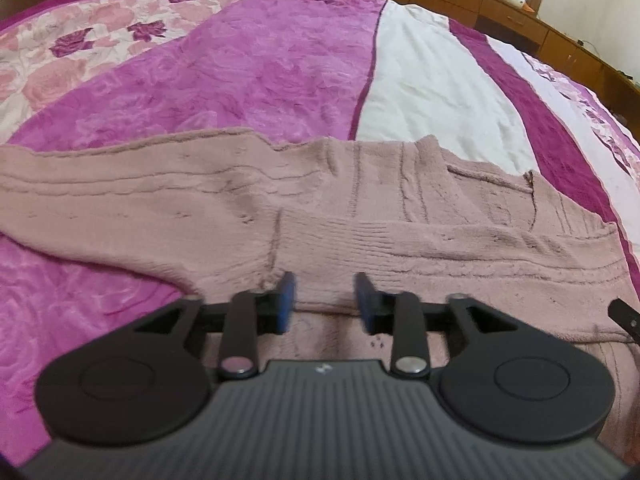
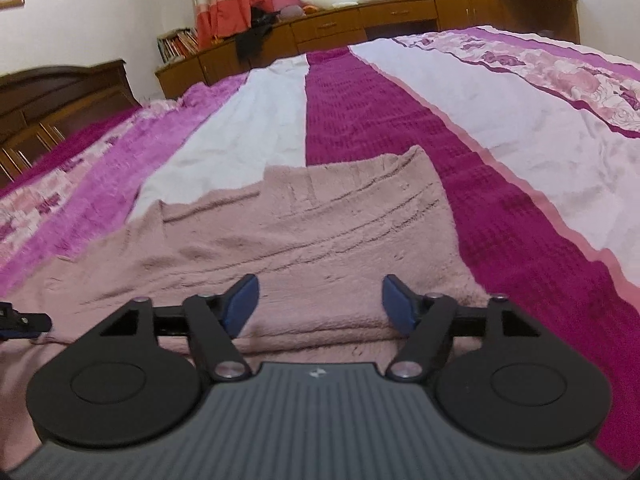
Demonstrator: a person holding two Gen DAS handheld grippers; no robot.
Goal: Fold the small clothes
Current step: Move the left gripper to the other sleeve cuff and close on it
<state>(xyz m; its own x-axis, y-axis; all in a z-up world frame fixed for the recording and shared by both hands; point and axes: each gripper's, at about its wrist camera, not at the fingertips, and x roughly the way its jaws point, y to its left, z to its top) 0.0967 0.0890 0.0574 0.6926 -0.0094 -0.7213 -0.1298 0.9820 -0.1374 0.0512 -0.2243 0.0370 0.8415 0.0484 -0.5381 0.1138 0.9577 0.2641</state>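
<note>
A dusty-pink knit sweater point(image 1: 360, 216) lies flat across the striped bedspread point(image 1: 248, 76), its long axis running left to right just ahead of both grippers; the left gripper point(image 1: 326, 300) and right gripper point(image 2: 320, 300) hover with jaws apart, gripping nothing.

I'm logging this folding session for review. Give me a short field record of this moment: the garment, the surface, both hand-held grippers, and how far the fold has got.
garment: dusty-pink knit sweater, lying flat, one sleeve stretched out to the left in the left wrist view
surface: bedspread with magenta, white and floral stripes
left hand-held gripper: open, nothing between the pads, over the sweater's near edge
right hand-held gripper: open wider, nothing held, over the sweater
fold progress: near hem looks turned over; the sleeve is not yet folded in
</note>
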